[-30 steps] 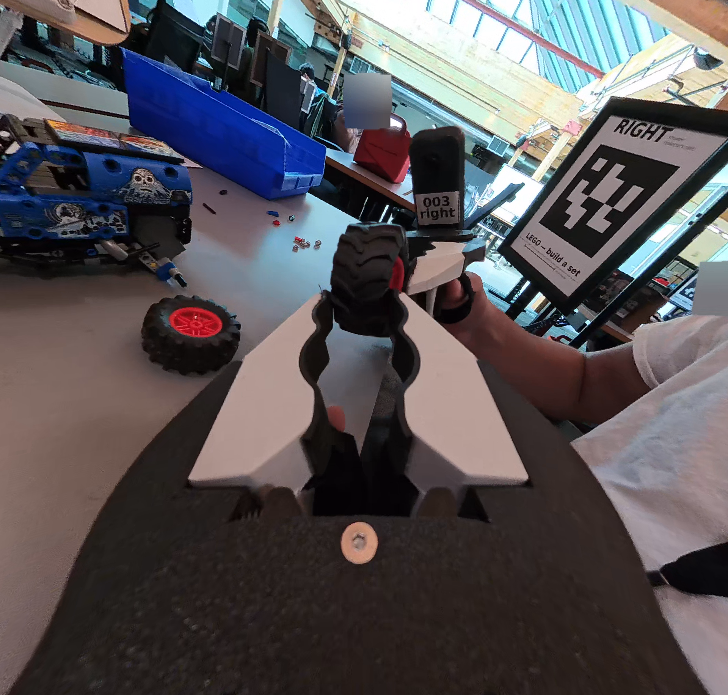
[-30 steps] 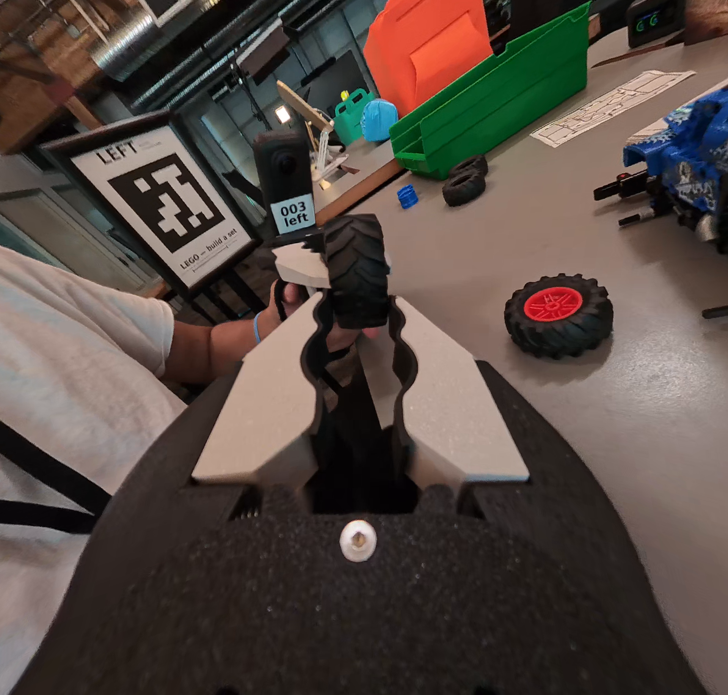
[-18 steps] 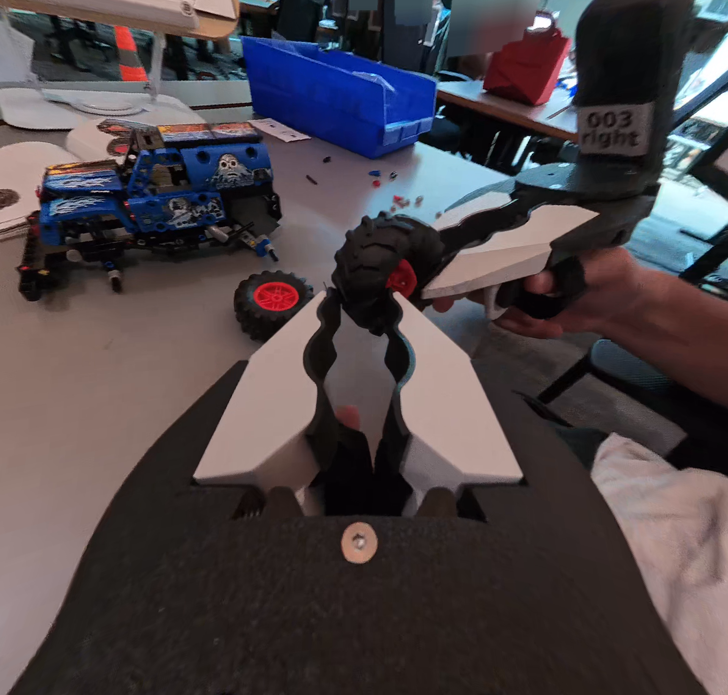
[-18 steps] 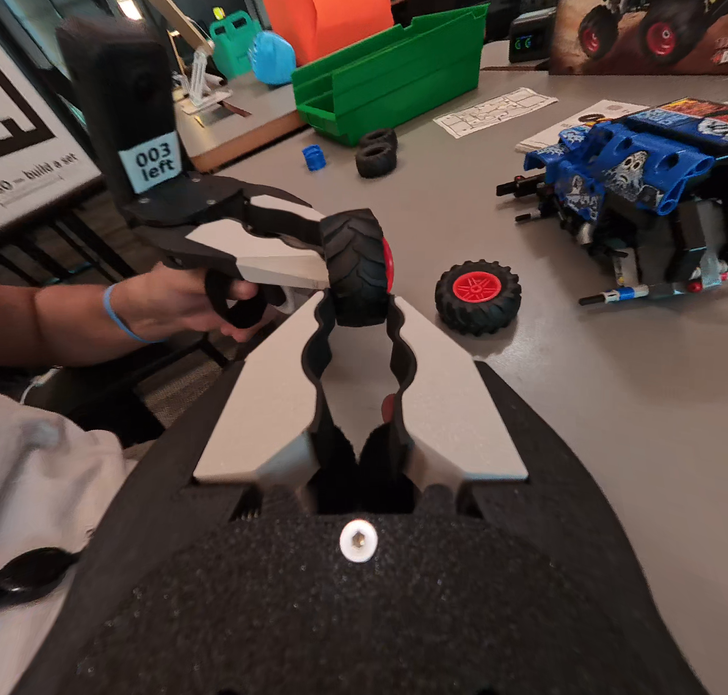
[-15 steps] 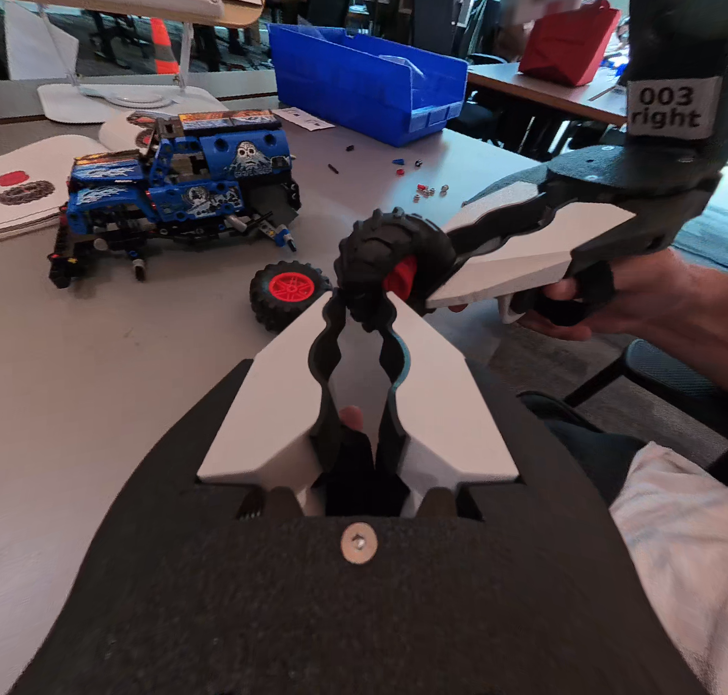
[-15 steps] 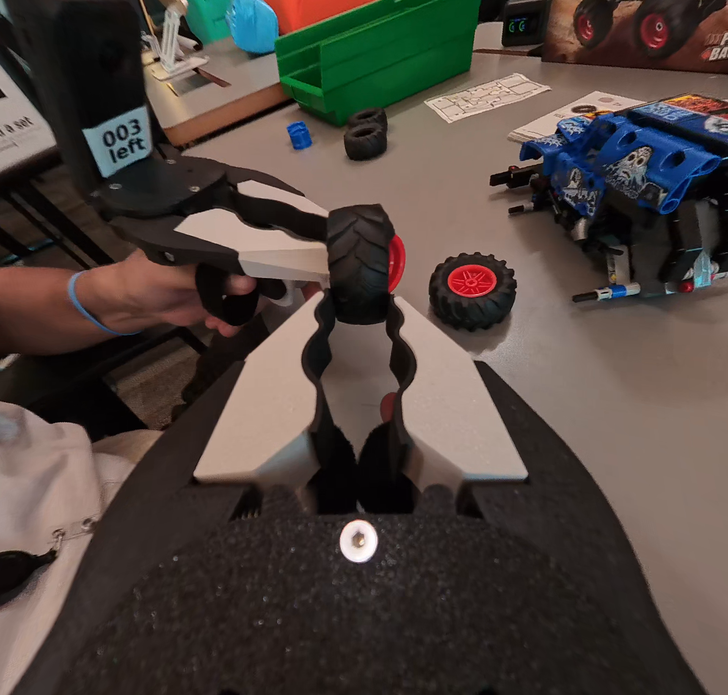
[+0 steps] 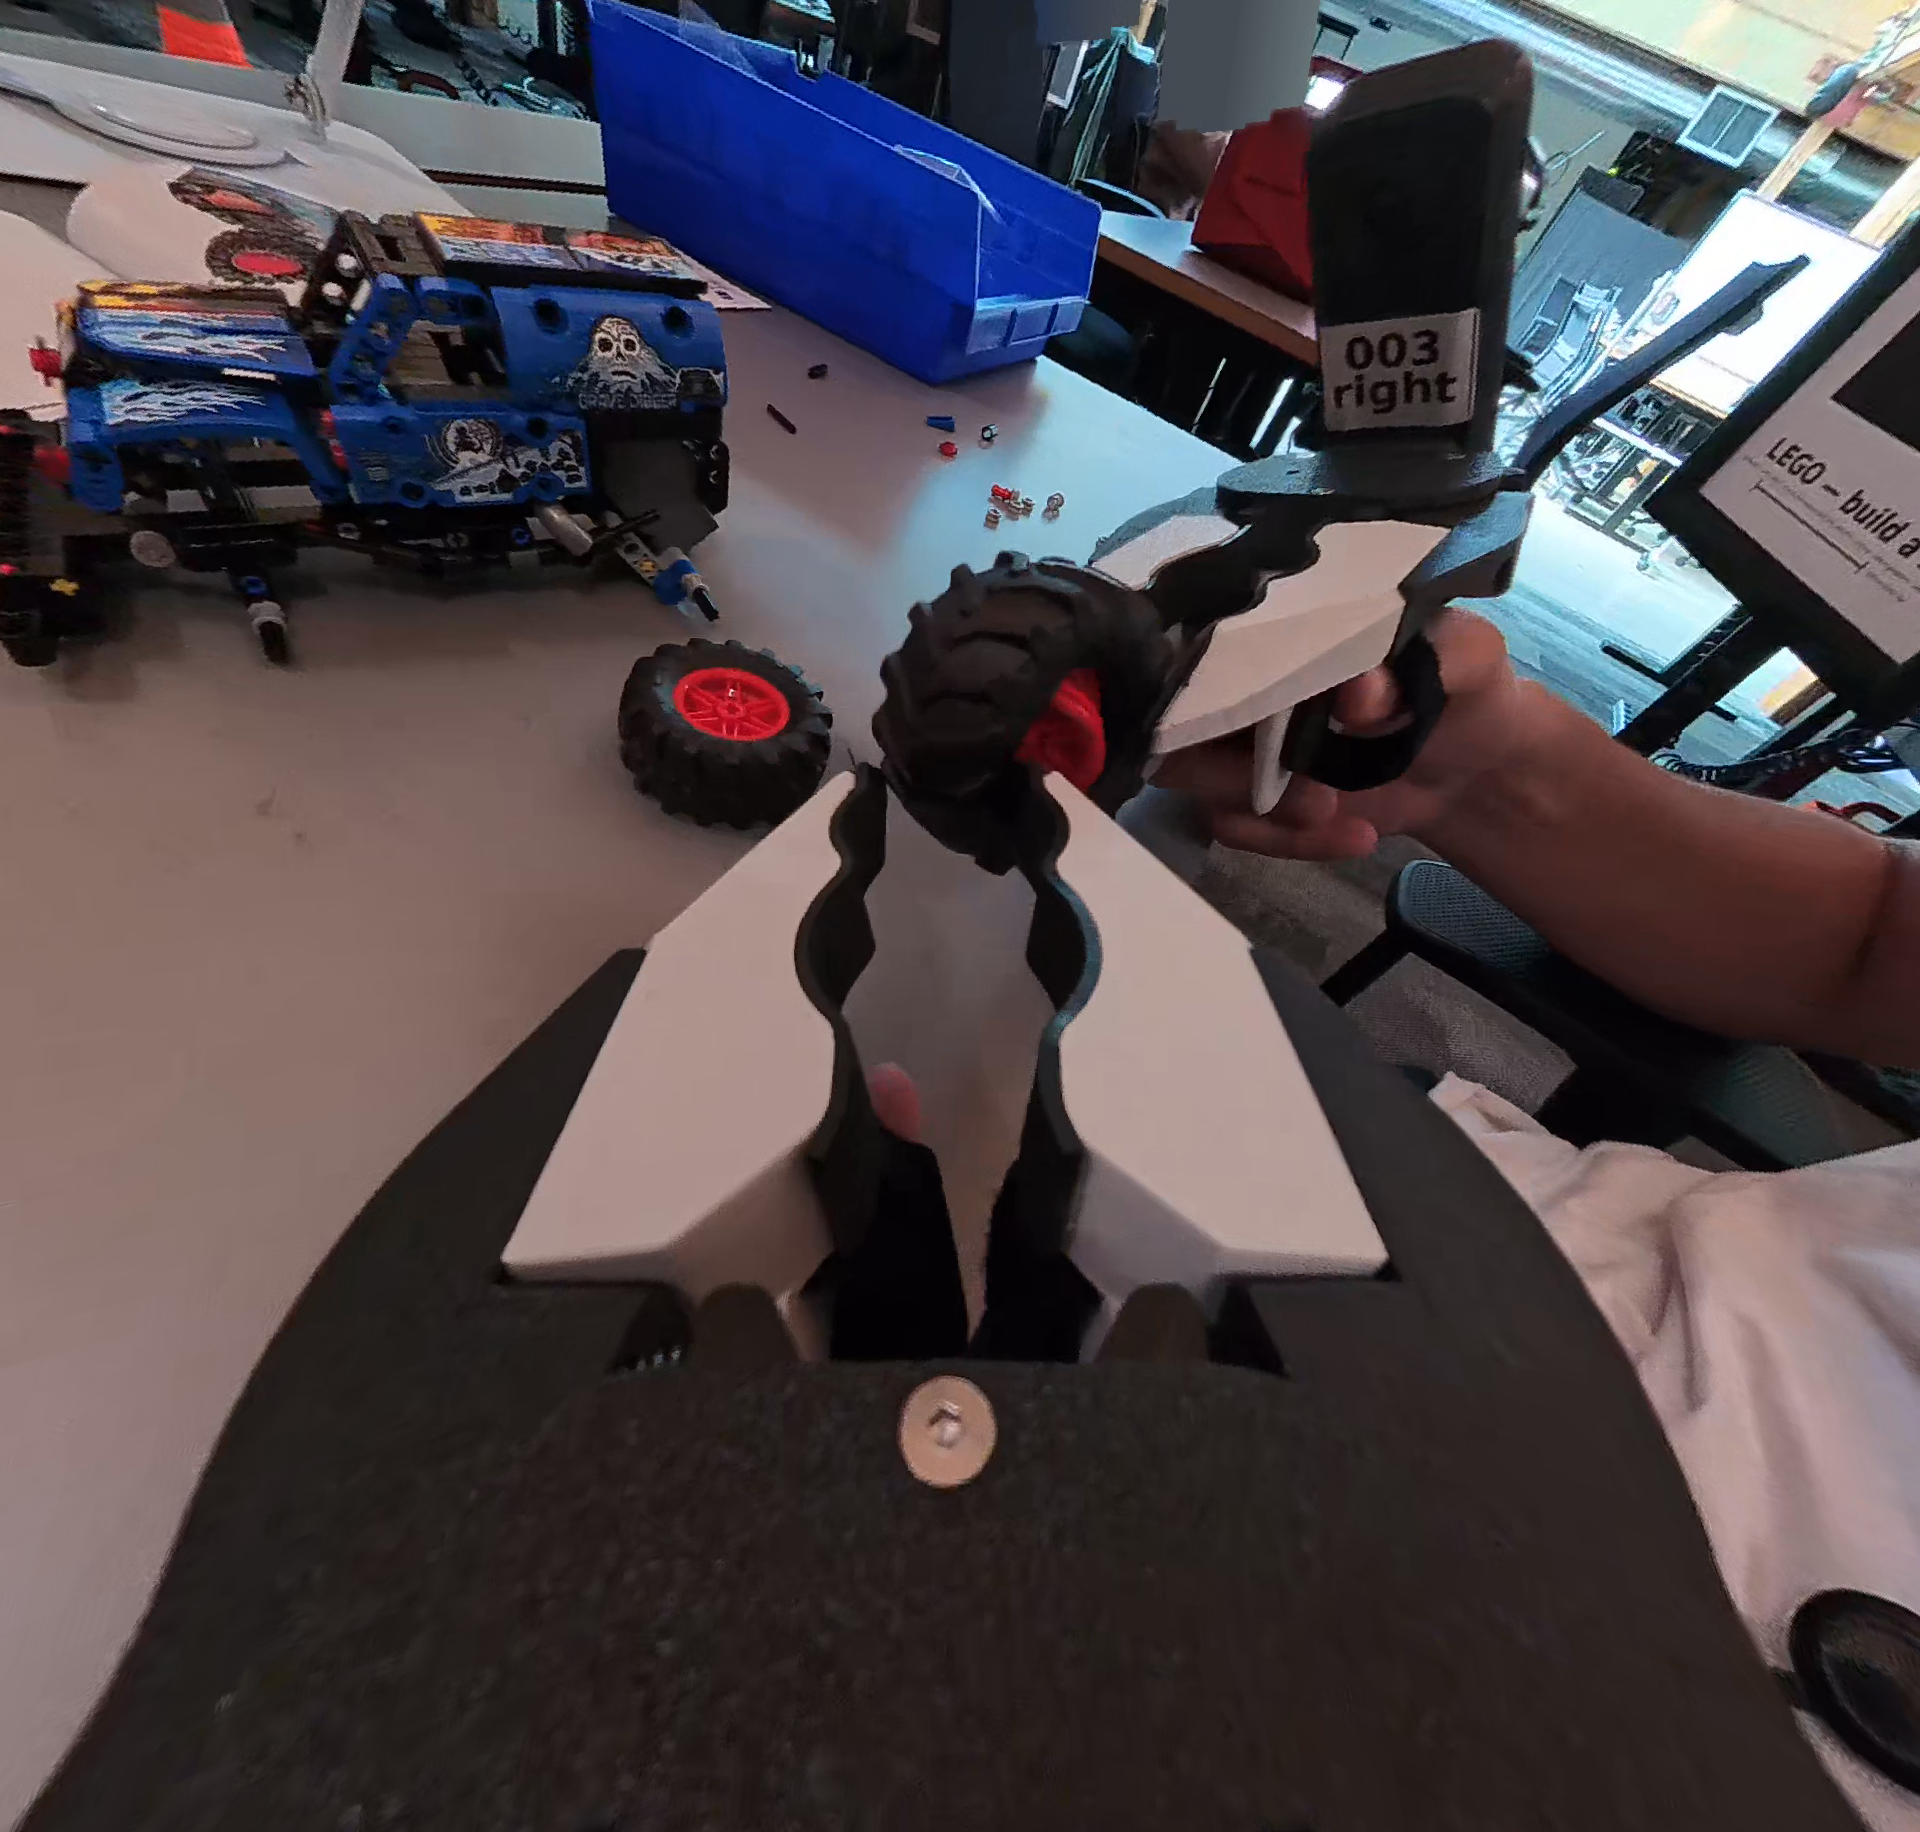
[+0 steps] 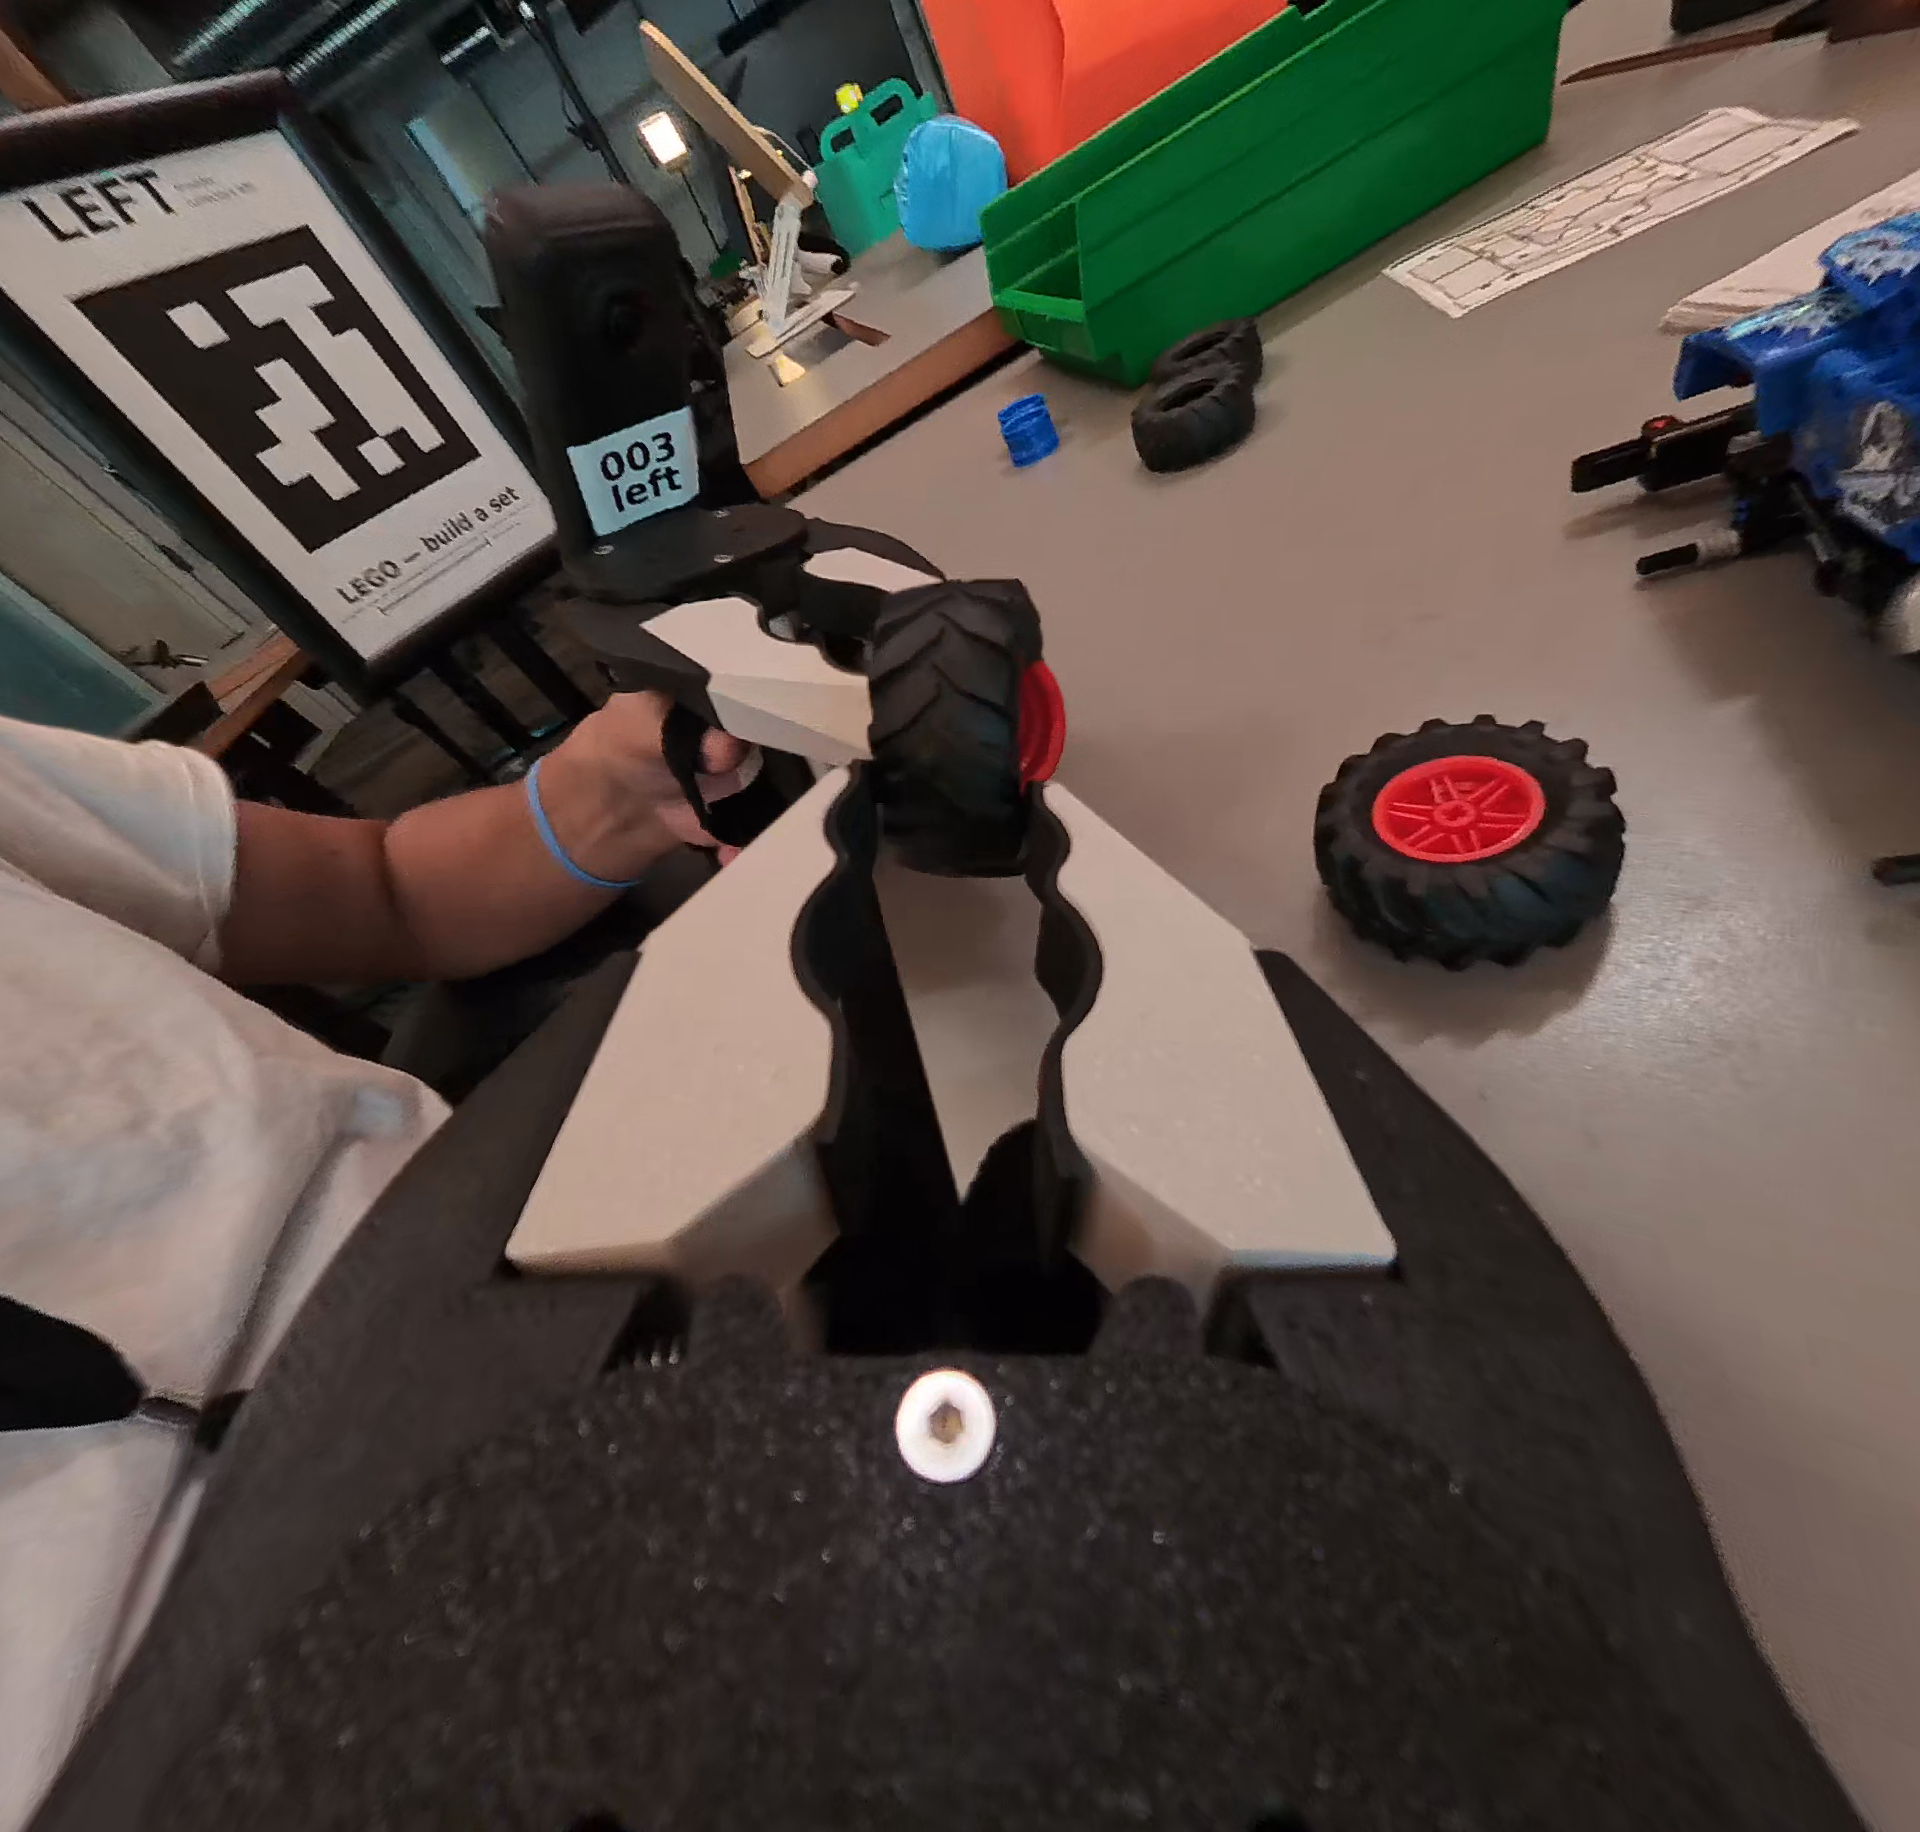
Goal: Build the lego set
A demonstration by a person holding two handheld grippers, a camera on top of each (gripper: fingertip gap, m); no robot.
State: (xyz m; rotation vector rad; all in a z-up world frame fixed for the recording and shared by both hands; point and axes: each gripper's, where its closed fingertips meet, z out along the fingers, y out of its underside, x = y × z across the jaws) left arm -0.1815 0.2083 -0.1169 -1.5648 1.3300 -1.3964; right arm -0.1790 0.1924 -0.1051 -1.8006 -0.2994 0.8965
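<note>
Left wrist view, far left: a blue lego monster truck [image 7: 364, 411] stands wheel-less on the grey table [image 7: 312, 899], bare axle pins sticking out toward the near side.
Behind the truck: an open instruction booklet [image 7: 156, 213] lies flat.
Far centre: a blue parts bin [image 7: 831, 213] sits at the table's far edge, with small loose pieces [image 7: 997, 494] scattered just near of it.
Table centre: a finished wheel [image 7: 725, 717], black tyre on red hub, lies flat on its side, near the truck's right end and apart from it.
Held wheel: a second black tyre [image 7: 997, 681] with a red hub [image 7: 1060, 733] poking out of its right side is up off the table.
Left gripper [image 7: 951, 795]: its fingertips clamp the tyre's lower tread.
Right gripper [image 7: 1132, 670]: comes in from the right, held by a hand [image 7: 1382, 743], its fingertips meeting the same wheel on the hub side.

Right wrist view, left: a framed marker sign [image 8: 260, 380] stands off the table.
Grip, right gripper [image 8: 951, 806]: jaws narrowed on the tyre [image 8: 951, 722] at its bottom edge; the left gripper [image 8: 883, 681] presses it from the left.
Right of it: the finished wheel [image 8: 1465, 837] on the table.
Far: a green bin [image 8: 1278, 151], two bare black tyres [image 8: 1195, 395], a small blue hub [image 8: 1027, 429].
Far right edge: the truck [image 8: 1829, 411].
</note>
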